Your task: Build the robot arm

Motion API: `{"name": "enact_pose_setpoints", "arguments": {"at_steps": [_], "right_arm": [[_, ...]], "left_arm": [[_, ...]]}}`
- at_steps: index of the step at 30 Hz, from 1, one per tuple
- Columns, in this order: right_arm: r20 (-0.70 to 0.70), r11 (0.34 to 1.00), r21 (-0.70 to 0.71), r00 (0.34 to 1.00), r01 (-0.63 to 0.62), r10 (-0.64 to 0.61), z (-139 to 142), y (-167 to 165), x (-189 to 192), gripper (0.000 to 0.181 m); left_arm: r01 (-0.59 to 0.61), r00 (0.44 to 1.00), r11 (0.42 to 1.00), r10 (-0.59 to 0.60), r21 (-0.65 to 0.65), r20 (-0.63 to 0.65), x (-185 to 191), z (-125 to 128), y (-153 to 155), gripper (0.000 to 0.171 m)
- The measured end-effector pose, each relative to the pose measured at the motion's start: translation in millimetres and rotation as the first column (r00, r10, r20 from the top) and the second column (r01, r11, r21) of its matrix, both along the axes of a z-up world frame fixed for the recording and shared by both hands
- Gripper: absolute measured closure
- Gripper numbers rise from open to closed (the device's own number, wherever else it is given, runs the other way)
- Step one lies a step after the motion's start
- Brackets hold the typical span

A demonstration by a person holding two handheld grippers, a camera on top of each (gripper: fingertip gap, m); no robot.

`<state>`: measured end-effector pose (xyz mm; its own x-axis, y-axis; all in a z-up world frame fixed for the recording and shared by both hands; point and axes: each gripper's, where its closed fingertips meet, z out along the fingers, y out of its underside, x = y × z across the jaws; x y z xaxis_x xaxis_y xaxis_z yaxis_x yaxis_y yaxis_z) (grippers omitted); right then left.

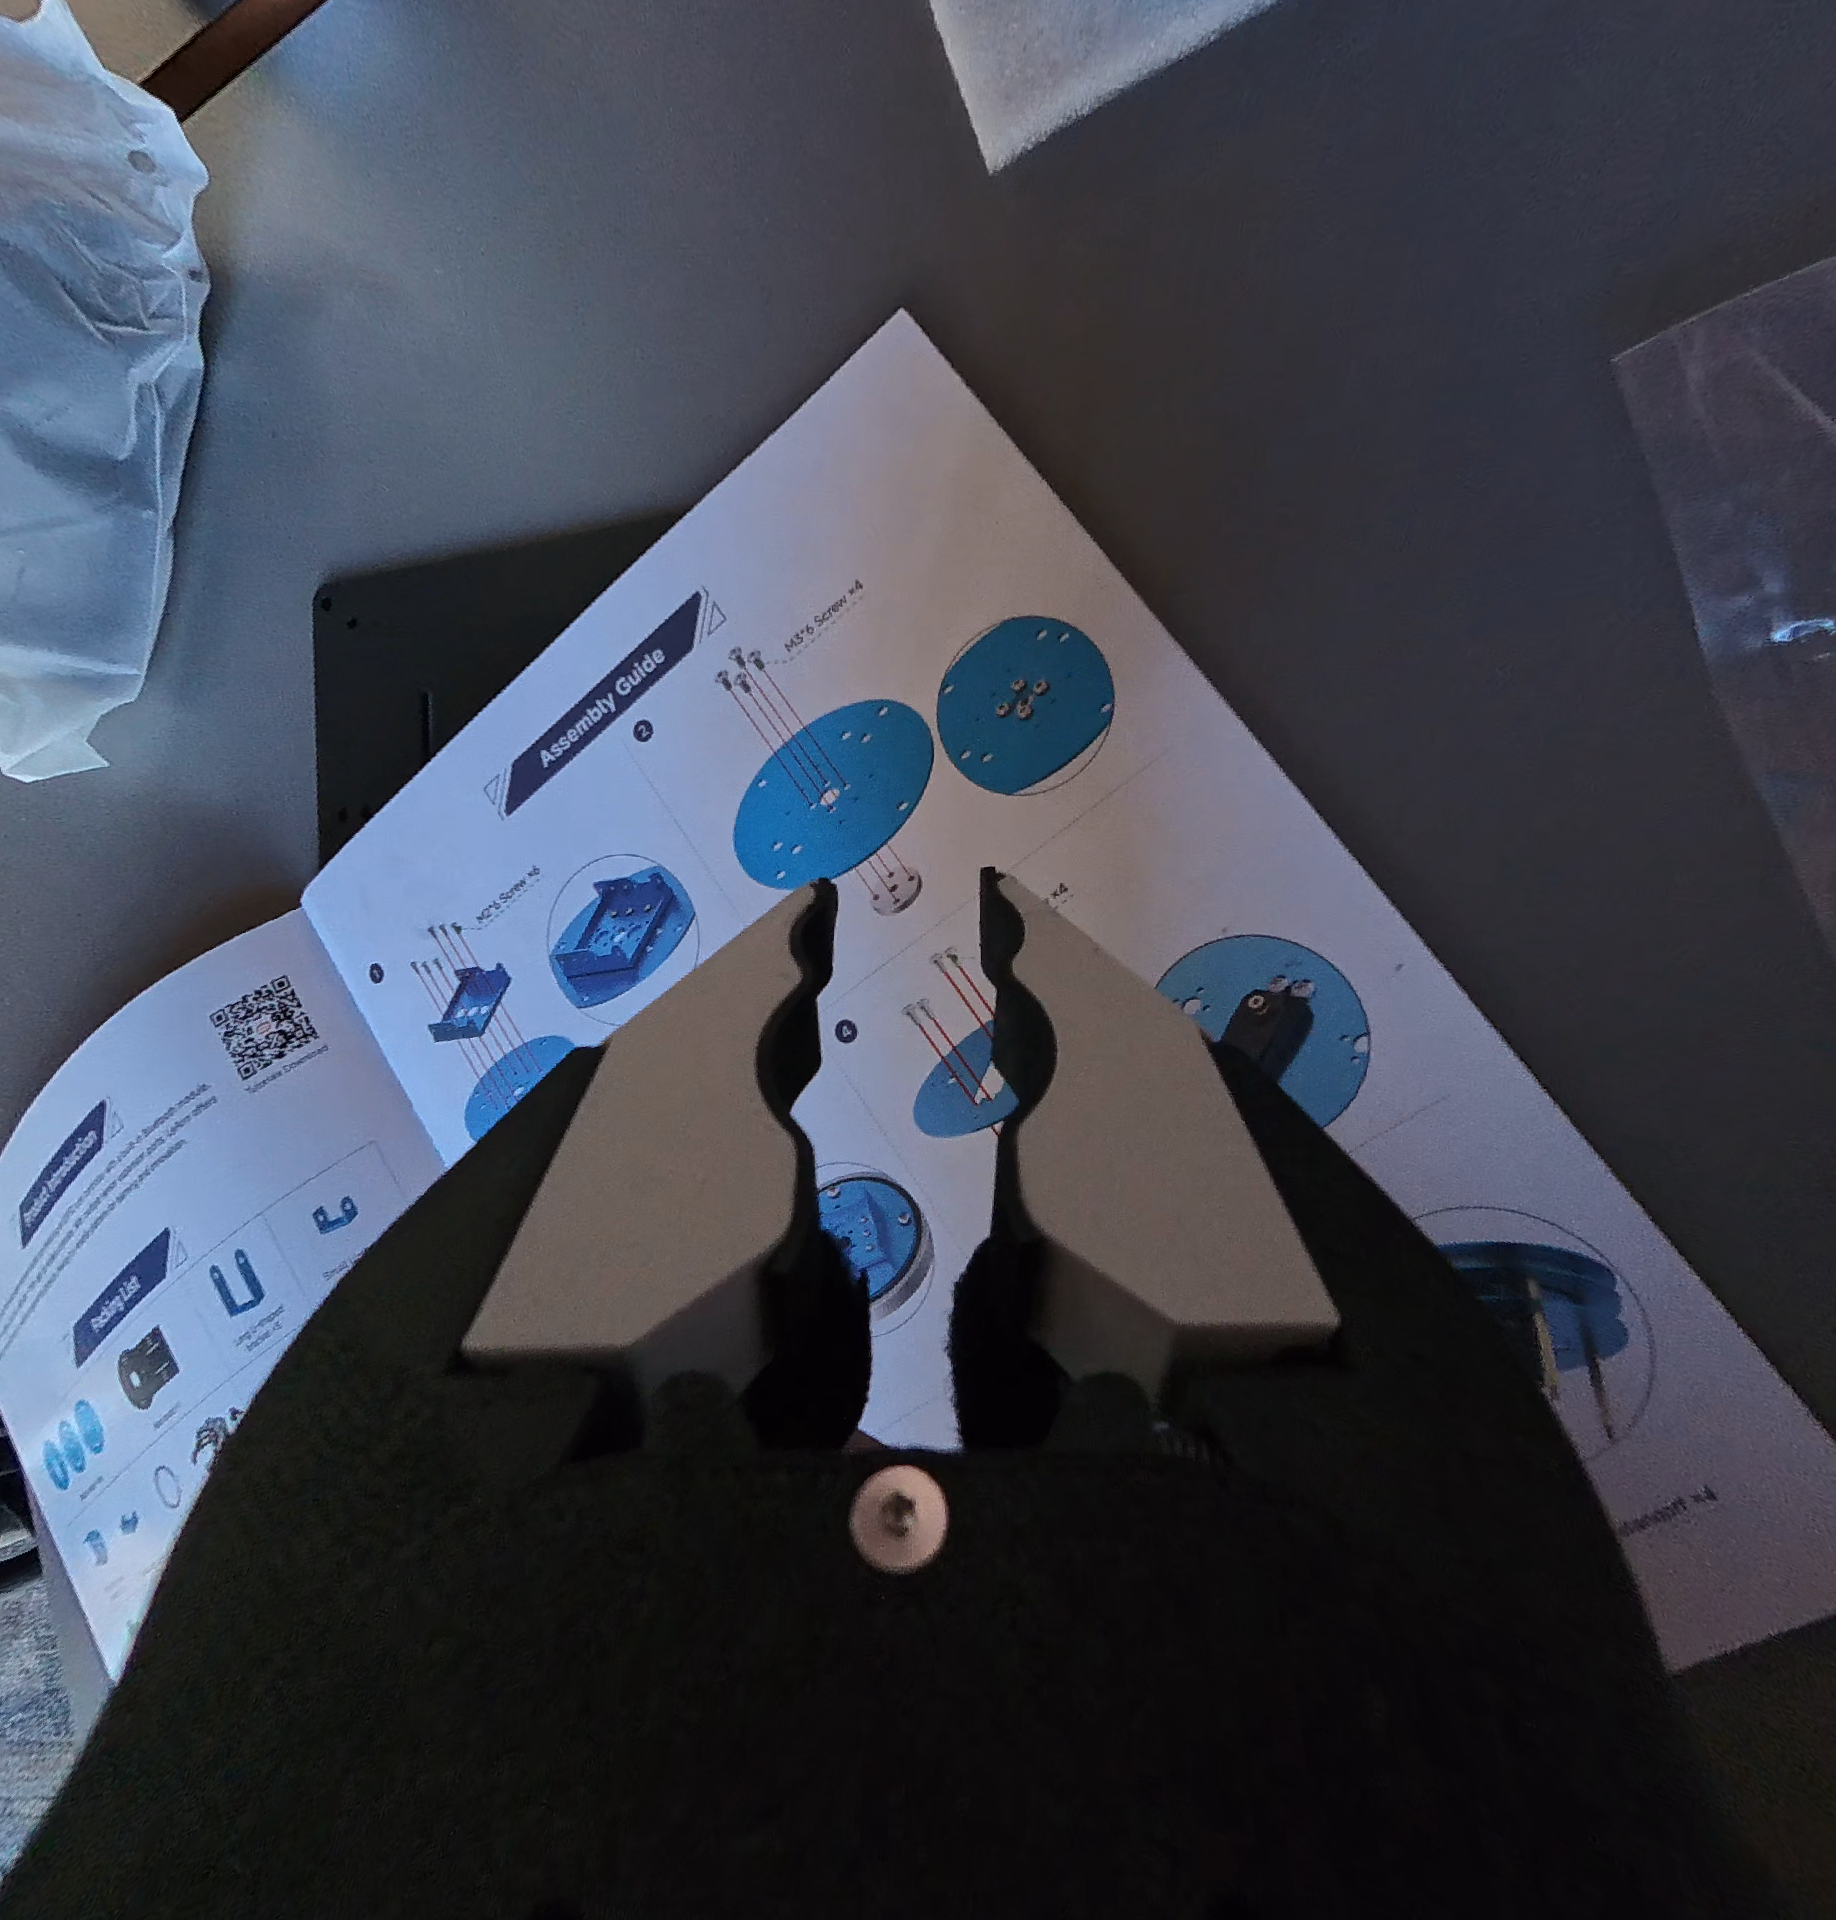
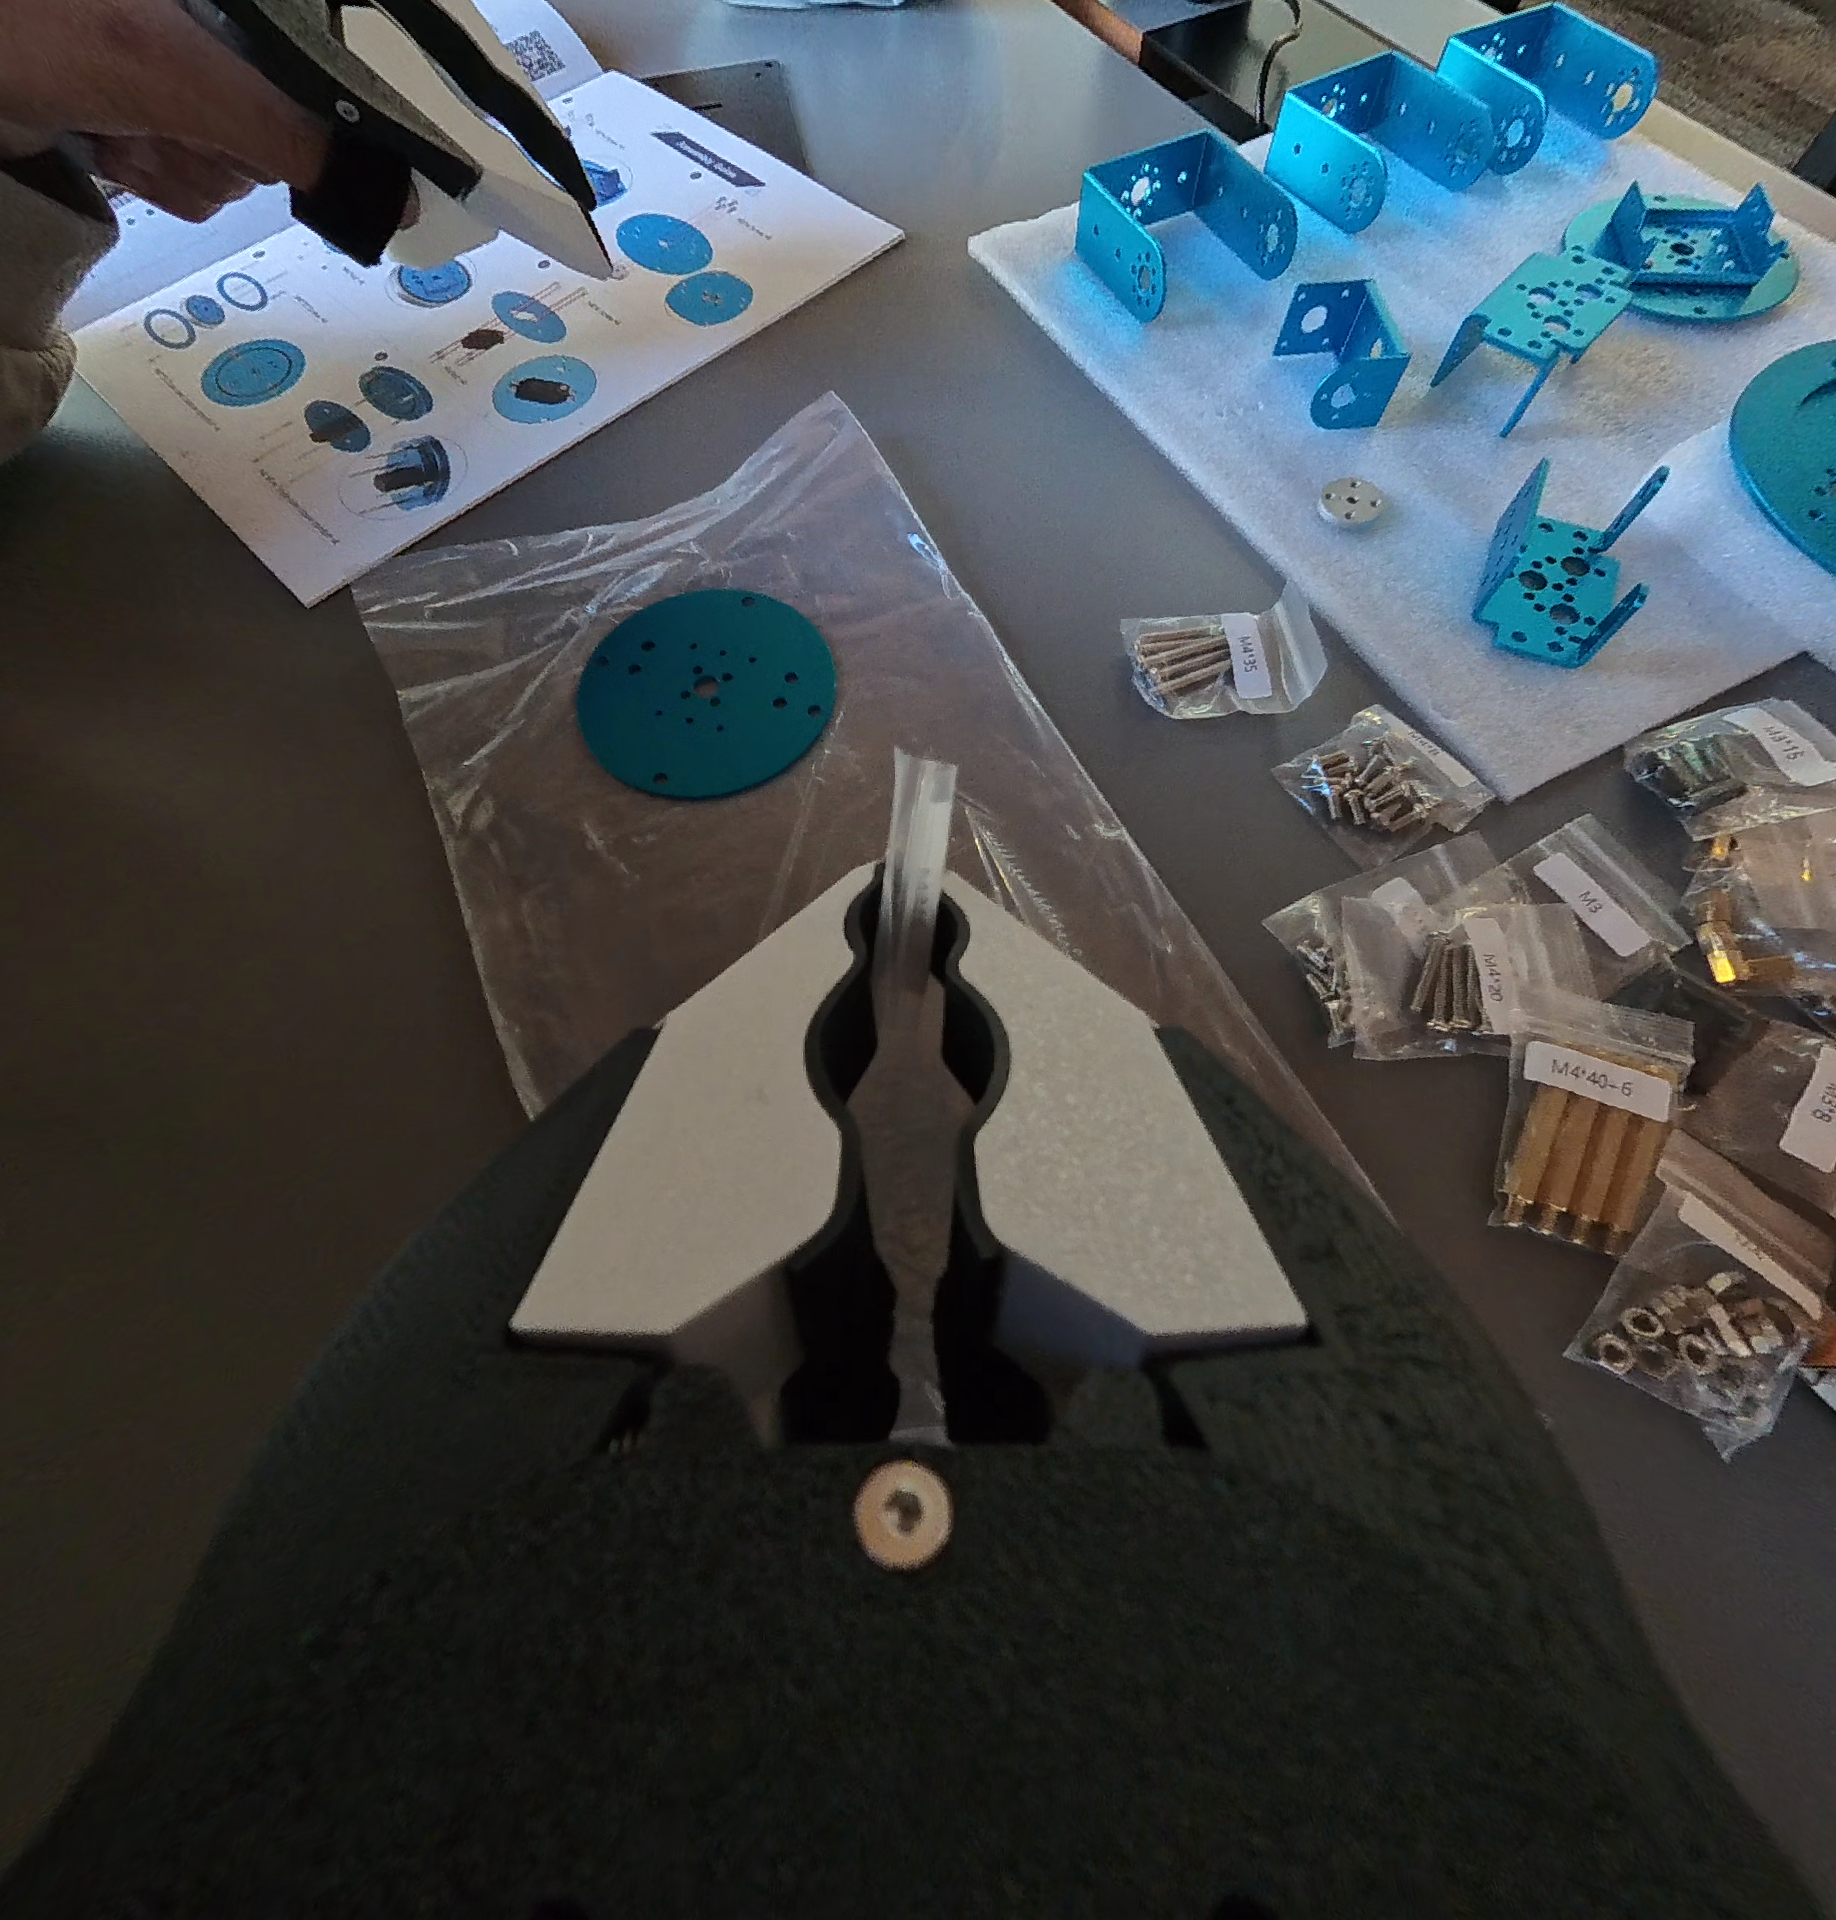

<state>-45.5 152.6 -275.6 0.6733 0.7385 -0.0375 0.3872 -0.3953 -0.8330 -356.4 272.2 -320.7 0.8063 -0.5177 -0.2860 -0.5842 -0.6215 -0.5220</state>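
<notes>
My left gripper [image 1: 906, 881] is open and empty, held just above an open assembly booklet [image 1: 893, 468] with blue diagrams. In the right wrist view, the left gripper [image 2: 597, 249] is held by a hand, with its tips down at the booklet [image 2: 810, 249]. My right gripper [image 2: 914, 883] is shut on a thin clear plastic packet [image 2: 922, 821] that stands edge-on and sticks up past the fingertips. Just beyond it a round teal disc with holes [image 2: 706, 691] lies on a flat clear plastic bag [image 2: 602, 883].
A white foam sheet [image 2: 1205, 416] at the right holds several blue metal brackets [image 2: 1174, 223], a large disc [image 2: 1818, 457] and a small silver hub [image 2: 1352, 502]. Several small bags of screws, standoffs and nuts [image 2: 1589, 1143] lie beside it. There is a crumpled white bag [image 1: 62, 416] at the left and a dark plate [image 1: 394, 665] under the booklet. Left tips to right tips: about 35 cm.
</notes>
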Motion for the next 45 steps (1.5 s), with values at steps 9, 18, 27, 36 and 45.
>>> {"name": "enact_pose_setpoints", "arguments": {"at_steps": [9, 18, 27, 36, 45], "right_arm": [[-0.089, 0.999, -0.036, 0.996, 0.021, -0.024, 7, -1, -13, 0.177], [-0.238, 0.961, -0.275, 0.969, 0.0, -0.068, -15, -7, -16, 0.172], [-0.033, 0.959, -0.102, 0.964, -0.266, 0.264, -9, -40, -32, 0.156], [0.387, 0.938, 0.055, 0.873, -0.343, 0.297, -54, -50, -55, 0.156], [0.401, 0.941, 0.084, 0.876, -0.327, 0.269, -51, -49, -61, 0.168]], "left_arm": [[0.326, 0.831, 0.943, -0.318, 0.064, 0.455, 139, 56, -57, 0.145], [0.622, 0.559, 0.782, -0.409, -0.038, 0.722, 273, 59, -130, 0.153], [0.596, 0.608, 0.802, -0.474, 0.028, 0.637, 257, 36, -114, 0.153], [0.543, 0.608, 0.837, -0.446, 0.066, 0.657, 238, 45, -93, 0.153], [0.529, 0.587, 0.846, -0.414, 0.057, 0.696, 237, 49, -92, 0.153]]}}
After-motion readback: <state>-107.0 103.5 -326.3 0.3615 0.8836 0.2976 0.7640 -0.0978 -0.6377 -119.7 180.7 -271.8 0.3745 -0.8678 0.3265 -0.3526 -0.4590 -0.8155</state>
